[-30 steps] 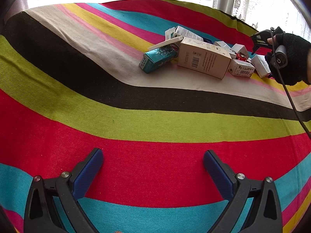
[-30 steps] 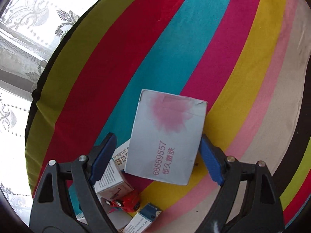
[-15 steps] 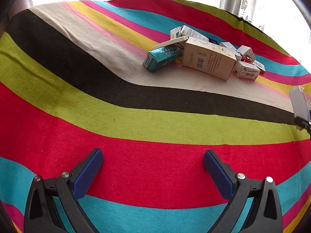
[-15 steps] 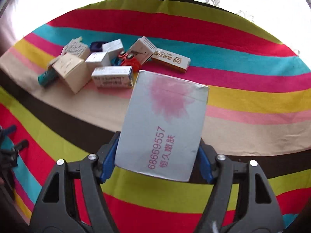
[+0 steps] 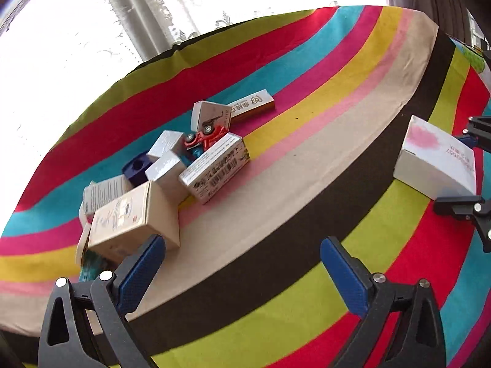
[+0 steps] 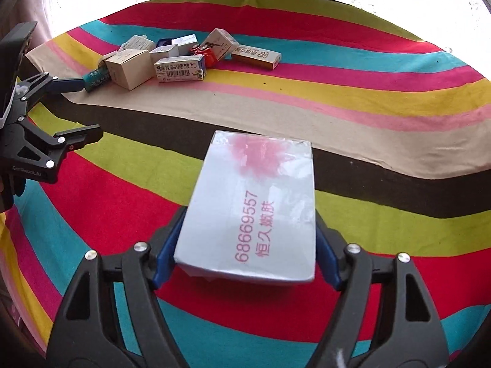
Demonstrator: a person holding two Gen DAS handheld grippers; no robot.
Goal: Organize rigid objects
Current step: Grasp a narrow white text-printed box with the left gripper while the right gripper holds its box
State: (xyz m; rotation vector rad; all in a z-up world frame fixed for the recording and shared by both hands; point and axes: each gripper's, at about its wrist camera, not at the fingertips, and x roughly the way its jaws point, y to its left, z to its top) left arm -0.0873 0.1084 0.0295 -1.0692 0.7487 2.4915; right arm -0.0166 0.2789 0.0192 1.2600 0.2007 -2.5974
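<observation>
left to right. left hand-held gripper [image 5: 242, 263]: jaws spread wide, holding nothing; over the last second it has swung from the bare near stripes toward the pile, so its left blue pad now sits just beside the tan carton [image 5: 135, 217]. pile of small boxes [image 5: 190, 165]: unsorted on the beige, pink and cyan stripes of the tabletop [image 5: 307, 184], with a barcode box [image 5: 214, 168], a red toy car [image 5: 205, 139] wedged among them, and a long flat box [image 5: 251, 105] at the far end. right hand-held gripper [image 6: 245, 245]: jaws closed on the sides of the white box with pink print [image 6: 254, 205], which a second ago was above the pile and is now carried well apart from it, low over the black, green and red stripes; whether it touches the cloth cannot be told. judgement: one box has been separated and is about to be set down, while the left side lines up on the tan carton as the likely next pick.
</observation>
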